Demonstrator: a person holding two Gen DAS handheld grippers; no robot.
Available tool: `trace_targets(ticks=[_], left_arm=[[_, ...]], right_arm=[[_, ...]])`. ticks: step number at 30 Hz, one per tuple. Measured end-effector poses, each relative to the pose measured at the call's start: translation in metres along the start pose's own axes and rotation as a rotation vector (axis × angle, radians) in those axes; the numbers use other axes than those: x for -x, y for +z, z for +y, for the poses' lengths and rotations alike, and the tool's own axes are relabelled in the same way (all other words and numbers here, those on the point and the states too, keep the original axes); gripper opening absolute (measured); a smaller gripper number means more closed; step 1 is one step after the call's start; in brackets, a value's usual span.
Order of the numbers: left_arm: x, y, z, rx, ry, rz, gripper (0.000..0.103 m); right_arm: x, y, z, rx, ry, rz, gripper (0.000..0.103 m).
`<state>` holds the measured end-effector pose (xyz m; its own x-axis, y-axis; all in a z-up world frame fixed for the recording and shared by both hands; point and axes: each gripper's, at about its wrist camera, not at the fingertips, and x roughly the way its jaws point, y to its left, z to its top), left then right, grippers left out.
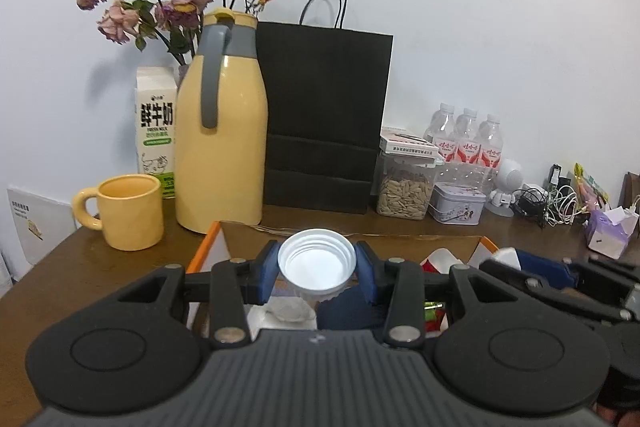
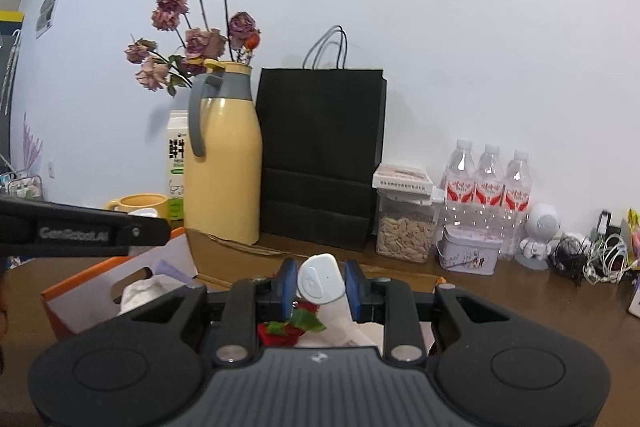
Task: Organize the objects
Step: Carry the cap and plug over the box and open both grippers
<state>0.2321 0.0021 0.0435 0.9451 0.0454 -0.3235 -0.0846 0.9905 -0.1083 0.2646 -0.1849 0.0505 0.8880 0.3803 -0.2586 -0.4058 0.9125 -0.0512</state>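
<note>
Left tongs (image 1: 317, 264) clamped on white lid (image 1: 317, 261), right tongs (image 2: 321, 285) on white plug (image 2: 320, 283), above open box (image 1: 208, 243).

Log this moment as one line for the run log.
left gripper: shut on white lid | right gripper: shut on white plug | both over cardboard box

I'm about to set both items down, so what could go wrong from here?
The white lid is pinched only at its rim by the left gripper, so it might pop free. The white plug sits tilted in the right gripper and could twist out. Both grippers hang close together over the cardboard box, so they may bump.
</note>
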Motion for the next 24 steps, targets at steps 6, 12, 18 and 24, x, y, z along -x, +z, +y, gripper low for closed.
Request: trace_targets(ticks=[6, 12, 18, 24], left_arm=[[-0.016, -0.006, 0.007, 0.002, 0.023, 0.032, 0.041], [-0.017, -0.014, 0.005, -0.024, 0.028, 0.043, 0.041], [-0.011, -0.017, 0.005, -0.02, 0.018, 0.015, 0.067], [-0.006, -0.015, 0.01, 0.017, 0.033, -0.031, 0.103]], right_arm=[[-0.003, -0.008, -0.01, -0.046, 0.022, 0.027, 0.025], [-0.002, -0.01, -0.011, -0.056, 0.015, 0.047, 0.025], [0.002, -0.011, -0.011, -0.061, -0.013, 0.046, 0.033], [0.004, -0.012, -0.014, -0.076, -0.058, 0.022, 0.098]])
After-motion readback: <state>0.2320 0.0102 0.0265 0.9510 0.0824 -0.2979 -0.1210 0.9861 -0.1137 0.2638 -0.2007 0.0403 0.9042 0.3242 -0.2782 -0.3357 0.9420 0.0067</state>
